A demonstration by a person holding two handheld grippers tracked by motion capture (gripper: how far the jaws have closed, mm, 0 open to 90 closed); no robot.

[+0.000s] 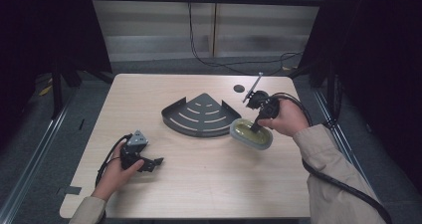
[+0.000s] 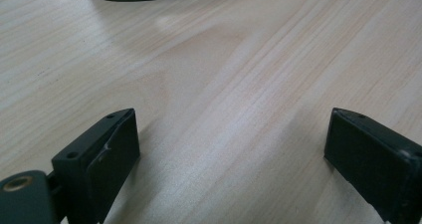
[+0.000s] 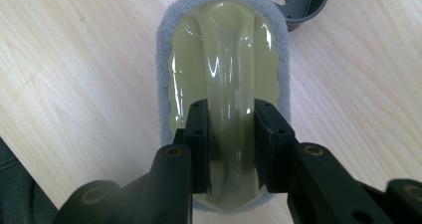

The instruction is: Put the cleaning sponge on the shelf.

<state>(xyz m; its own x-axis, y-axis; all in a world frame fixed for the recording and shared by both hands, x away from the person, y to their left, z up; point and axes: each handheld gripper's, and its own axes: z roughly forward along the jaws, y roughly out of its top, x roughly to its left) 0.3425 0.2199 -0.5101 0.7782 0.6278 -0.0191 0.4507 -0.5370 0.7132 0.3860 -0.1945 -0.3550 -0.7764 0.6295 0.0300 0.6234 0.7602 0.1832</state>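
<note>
Since the scrubber (image 1: 251,134) has a clear arched handle on a soft sponge base, it looks light, a bit slick; best grabbed by that handle. High view: right tool (image 1: 258,124) has it at the counter (image 1: 199,184) edge of the dark corner rack (image 1: 201,115). Left tool (image 1: 149,163) rests apart.

Left gripper view: jaws spread, nothing btwn them.

Right gripper view: right tool (image 3: 231,149) is clenched on the handle (image 3: 226,84).

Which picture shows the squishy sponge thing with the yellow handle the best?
The right gripper view: the sponge lies close up there, its clear yellowish handle pinched between the right gripper jaws. The high view shows it small, beside the dark corner rack.
</note>
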